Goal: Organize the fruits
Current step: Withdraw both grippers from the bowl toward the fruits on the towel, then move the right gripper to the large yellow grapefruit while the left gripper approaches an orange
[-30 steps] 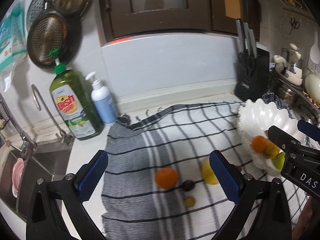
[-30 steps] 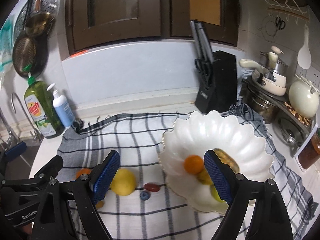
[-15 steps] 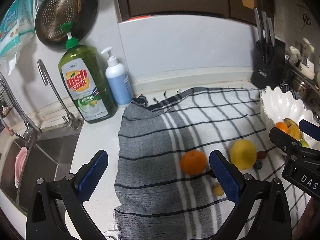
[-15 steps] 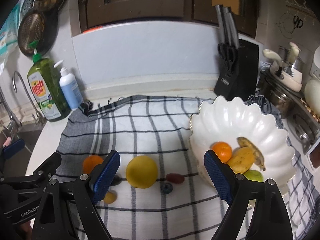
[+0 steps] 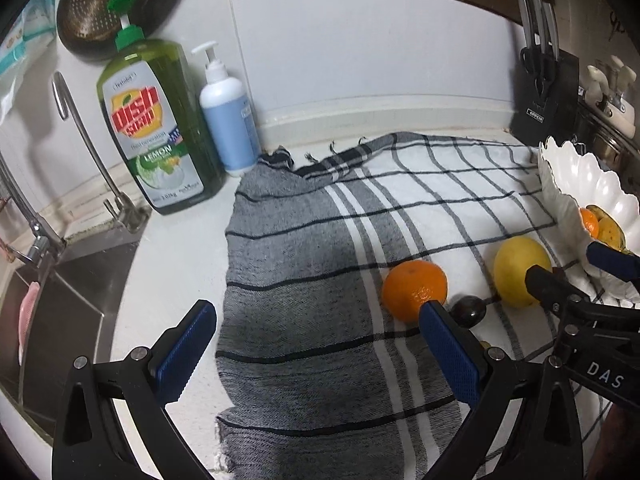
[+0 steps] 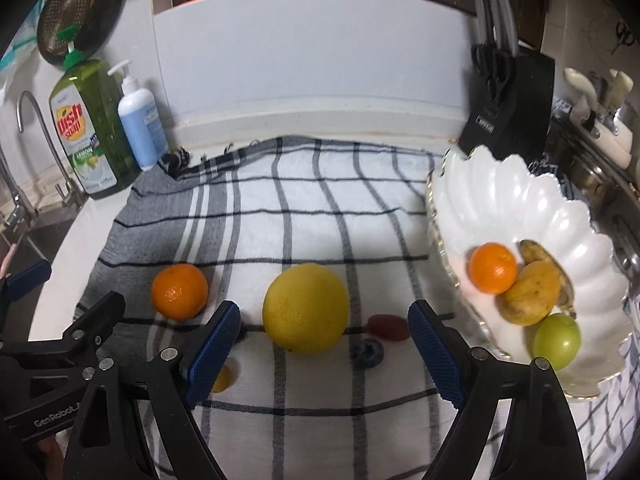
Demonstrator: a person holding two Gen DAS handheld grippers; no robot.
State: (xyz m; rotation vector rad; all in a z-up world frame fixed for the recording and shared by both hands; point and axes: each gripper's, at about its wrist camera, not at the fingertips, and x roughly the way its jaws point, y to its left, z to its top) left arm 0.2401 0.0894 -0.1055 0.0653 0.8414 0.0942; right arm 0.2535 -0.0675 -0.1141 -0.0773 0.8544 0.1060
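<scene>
Yellow citrus now framed between open right tongs, closer than a second ago; bowl just right, partly filled. Left tongs open too, empty, beside orange on cloth-covered surface. Grasp likely next

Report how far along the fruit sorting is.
Done: the bowl already holds a small orange, a banana and a green fruit. In hand: nothing; the right tool is open around the yellow citrus, and the left tool is open near the orange. Left on the cloth: those two, plus a red fruit, a blueberry, a dark fruit and a small yellow one.
</scene>
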